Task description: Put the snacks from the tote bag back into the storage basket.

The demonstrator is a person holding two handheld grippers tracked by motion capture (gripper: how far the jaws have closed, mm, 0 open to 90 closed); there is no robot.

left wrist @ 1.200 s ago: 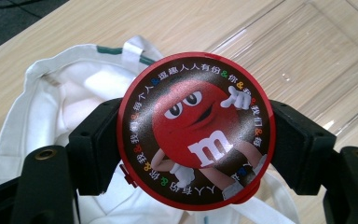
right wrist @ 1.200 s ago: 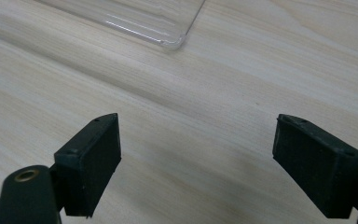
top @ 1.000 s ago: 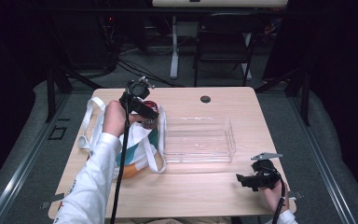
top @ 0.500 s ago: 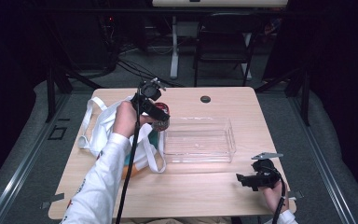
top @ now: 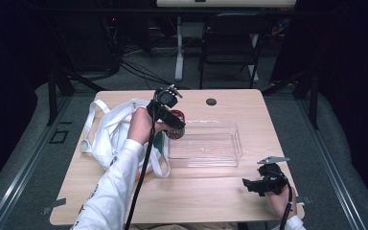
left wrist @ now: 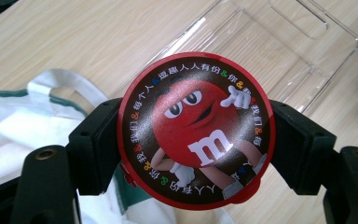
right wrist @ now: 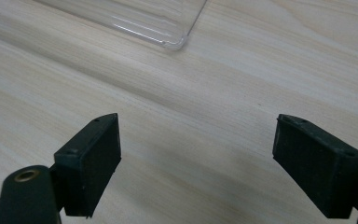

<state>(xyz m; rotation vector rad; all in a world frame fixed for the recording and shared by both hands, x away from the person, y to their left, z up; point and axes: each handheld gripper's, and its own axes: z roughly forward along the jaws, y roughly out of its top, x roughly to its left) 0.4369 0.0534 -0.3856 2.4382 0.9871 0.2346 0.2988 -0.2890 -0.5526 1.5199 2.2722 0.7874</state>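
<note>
A round red tin with a red candy cartoon on its lid sits clamped between the two jaws of my left gripper. From above, that gripper holds the tin over the left end of a clear plastic tray. A white cloth bag with green trim lies just left of it, under the hand. My right gripper rests near the table's front right corner, jaws wide apart with bare wood between them.
The tray's corner lies ahead of the right gripper. A small black round cap sits in the tabletop at the back. A chair and cables stand behind the table.
My left hand has carried the tin rightward, from over the bag to the tray's left end. The right gripper has stayed put.
</note>
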